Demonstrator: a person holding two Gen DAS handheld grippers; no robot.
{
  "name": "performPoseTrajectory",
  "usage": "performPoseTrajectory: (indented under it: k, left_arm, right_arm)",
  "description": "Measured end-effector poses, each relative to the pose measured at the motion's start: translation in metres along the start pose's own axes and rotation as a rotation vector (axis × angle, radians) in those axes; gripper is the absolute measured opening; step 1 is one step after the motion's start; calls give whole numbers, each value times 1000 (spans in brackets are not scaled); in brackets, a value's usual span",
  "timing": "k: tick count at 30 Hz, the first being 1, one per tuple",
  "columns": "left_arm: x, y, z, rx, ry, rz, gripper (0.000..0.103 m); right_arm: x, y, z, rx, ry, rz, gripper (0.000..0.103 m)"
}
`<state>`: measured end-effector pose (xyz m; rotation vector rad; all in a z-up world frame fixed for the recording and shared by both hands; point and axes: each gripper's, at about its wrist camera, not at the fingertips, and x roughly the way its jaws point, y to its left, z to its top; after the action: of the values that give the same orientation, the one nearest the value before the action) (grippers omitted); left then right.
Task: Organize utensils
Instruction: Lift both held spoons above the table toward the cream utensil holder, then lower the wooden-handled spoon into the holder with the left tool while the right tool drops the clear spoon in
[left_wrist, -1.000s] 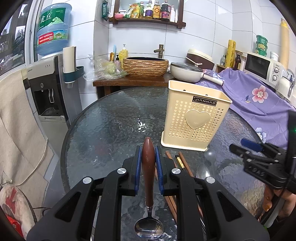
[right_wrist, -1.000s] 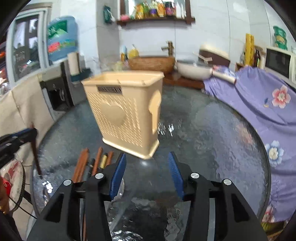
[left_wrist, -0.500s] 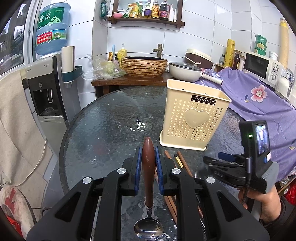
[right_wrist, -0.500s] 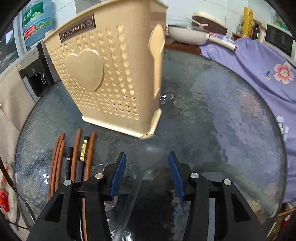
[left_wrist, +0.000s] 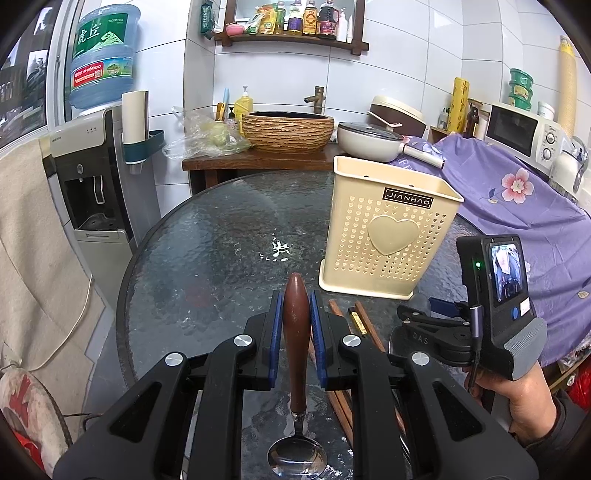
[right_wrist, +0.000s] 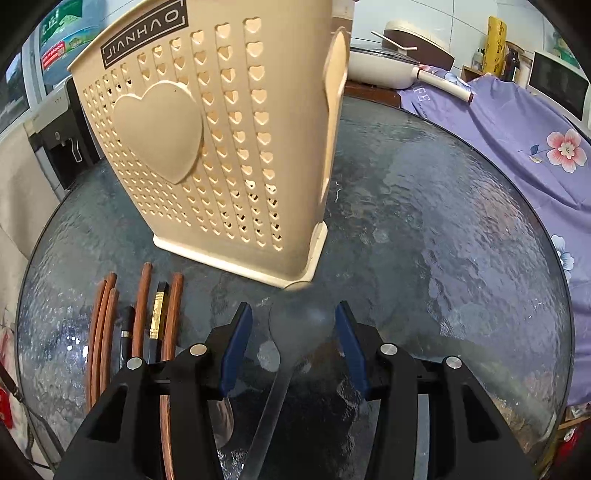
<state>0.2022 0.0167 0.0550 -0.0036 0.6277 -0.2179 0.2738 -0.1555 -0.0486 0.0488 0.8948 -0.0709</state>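
Note:
My left gripper (left_wrist: 296, 325) is shut on the brown wooden handle of a spoon (left_wrist: 295, 354), whose metal bowl hangs toward the camera. The cream utensil basket (left_wrist: 388, 229) with heart holes stands on the round glass table (left_wrist: 207, 266), ahead and to the right. My right gripper (right_wrist: 291, 339) is open, low over the table, its jaws either side of a metal spoon (right_wrist: 299, 321) lying by the basket (right_wrist: 207, 140) corner. Several brown chopsticks (right_wrist: 140, 314) lie to its left. The right gripper also shows in the left wrist view (left_wrist: 424, 314).
A purple flowered cloth (left_wrist: 517, 199) covers furniture to the right. A water dispenser (left_wrist: 88, 177) stands left of the table. A wooden counter with a basin (left_wrist: 288, 129) and a pan (left_wrist: 369, 136) is behind.
My right gripper has come down and forward to the table in front of the basket, now straddling the lying metal spoon. The left gripper has held still with its spoon.

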Motion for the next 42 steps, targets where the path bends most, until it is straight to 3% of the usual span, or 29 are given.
performPoseTrajectory:
  k: [3, 10, 18, 25, 42]
  left_arm:
    - [0, 0, 0, 1, 1, 1, 16]
    - [2, 1, 0, 1, -1, 3, 16]
    - [1, 1, -1, 2, -10, 4, 16]
    - [0, 1, -2, 2, -12, 2, 16]
    - [-8, 0, 1, -2, -27, 3, 16]
  right_arm:
    - [-1, 2, 0, -12, -5, 8, 34]
    - [-4, -3, -3, 7, -10, 35, 34]
    - [-67, -21, -12, -6, -221, 175, 34]
    - [-118, -32, -25, -56, -375, 224, 34]
    - [-142, -33, -31, -82, -393, 223, 34]
